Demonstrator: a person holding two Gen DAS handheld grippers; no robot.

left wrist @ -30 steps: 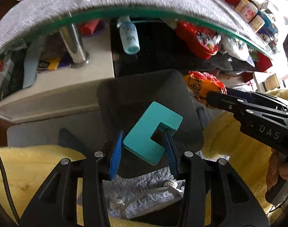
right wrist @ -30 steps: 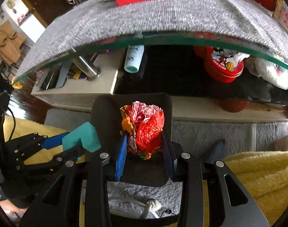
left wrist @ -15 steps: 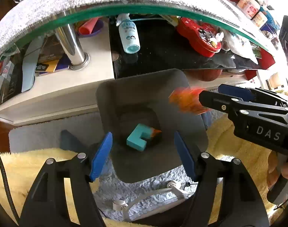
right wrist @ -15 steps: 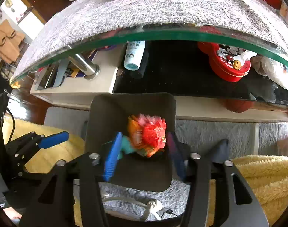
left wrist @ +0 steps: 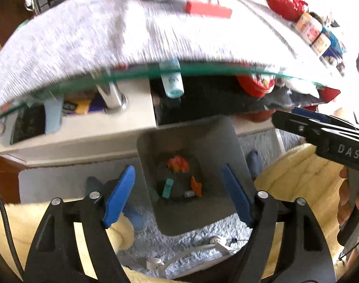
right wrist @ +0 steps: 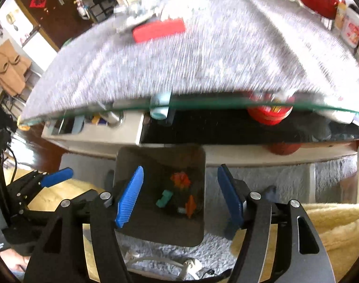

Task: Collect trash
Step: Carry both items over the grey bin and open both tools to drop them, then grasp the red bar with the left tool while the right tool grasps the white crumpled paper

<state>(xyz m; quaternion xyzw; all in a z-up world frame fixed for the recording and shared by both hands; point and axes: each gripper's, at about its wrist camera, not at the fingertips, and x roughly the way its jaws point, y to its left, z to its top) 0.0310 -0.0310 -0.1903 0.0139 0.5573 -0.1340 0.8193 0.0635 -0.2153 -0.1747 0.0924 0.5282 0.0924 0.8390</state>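
Hovering above the bin [left wrist: 229,139], both grippers' fingers [left wrist: 119,197] just spread empty, teal block [left wrist: 167,187] and crumpled wrapper [left wrist: 178,164] lying far below.

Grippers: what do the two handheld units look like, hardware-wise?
Both match: the left gripper and right gripper have black angular frames with triangular cutouts, silver pivot screws and ribbed blue finger pads. The right unit's side, seen from the left wrist camera, carries white "DAS" lettering. A black braided cable runs along the left unit's edge.
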